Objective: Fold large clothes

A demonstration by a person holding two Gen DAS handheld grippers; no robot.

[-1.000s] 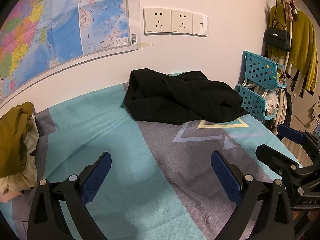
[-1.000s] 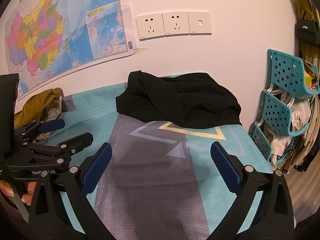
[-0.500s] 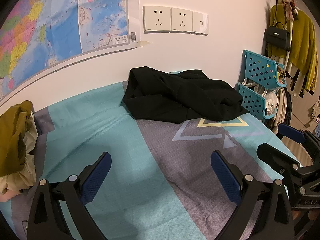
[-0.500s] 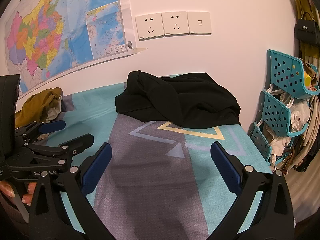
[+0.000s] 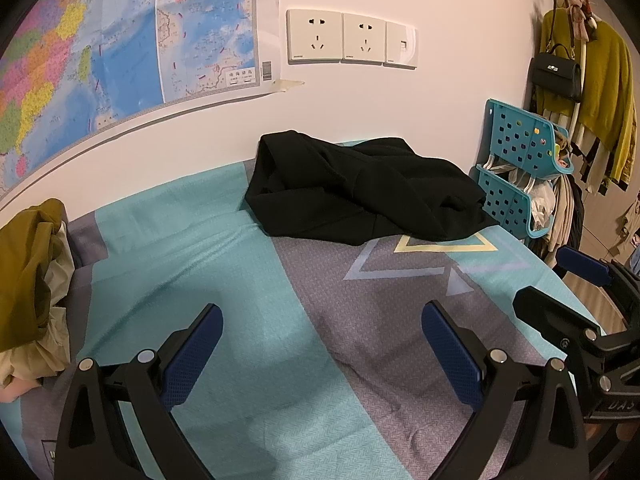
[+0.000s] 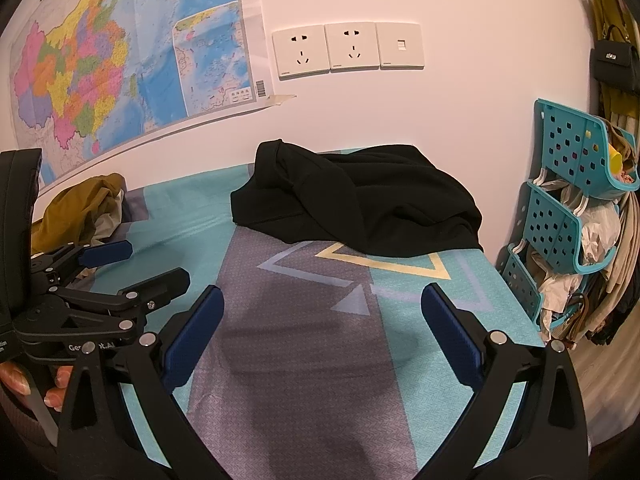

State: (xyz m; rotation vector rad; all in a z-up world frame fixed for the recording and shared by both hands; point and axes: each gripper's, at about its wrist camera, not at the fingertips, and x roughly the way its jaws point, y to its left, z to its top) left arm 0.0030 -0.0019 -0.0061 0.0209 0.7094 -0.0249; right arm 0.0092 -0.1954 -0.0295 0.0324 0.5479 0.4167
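Black garment (image 5: 360,196) (image 6: 356,208) lies crumpled in a heap at the far end of the bed, against the wall below the wall sockets (image 5: 352,38) (image 6: 346,48); same heap, same spot as a second ago, no fold started. Bedsheet (image 5: 248,312) (image 6: 304,360), teal and grey with triangle print, is bare between the garment and both grippers.

Left gripper (image 5: 322,344): fingers wide apart, nothing between them, hovering over the sheet well short of the garment. Its view has crept slightly forward since the earlier frame, garment sits a little higher in view. Right gripper (image 6: 322,328): fingers also wide apart, holding nothing, over the grey stripe; barely changed from before. Each gripper shows at the edge of the other's view, side by side.

Olive clothing pile (image 5: 28,280) (image 6: 80,208) at the left end of the bed, apart from the black garment. Map poster (image 5: 120,48) (image 6: 120,64) on the wall. Teal plastic rack (image 5: 520,168) (image 6: 568,200) stands beside the bed's right edge; yellow-green sweater (image 5: 600,100) and black handbag (image 5: 554,76) hang behind it.
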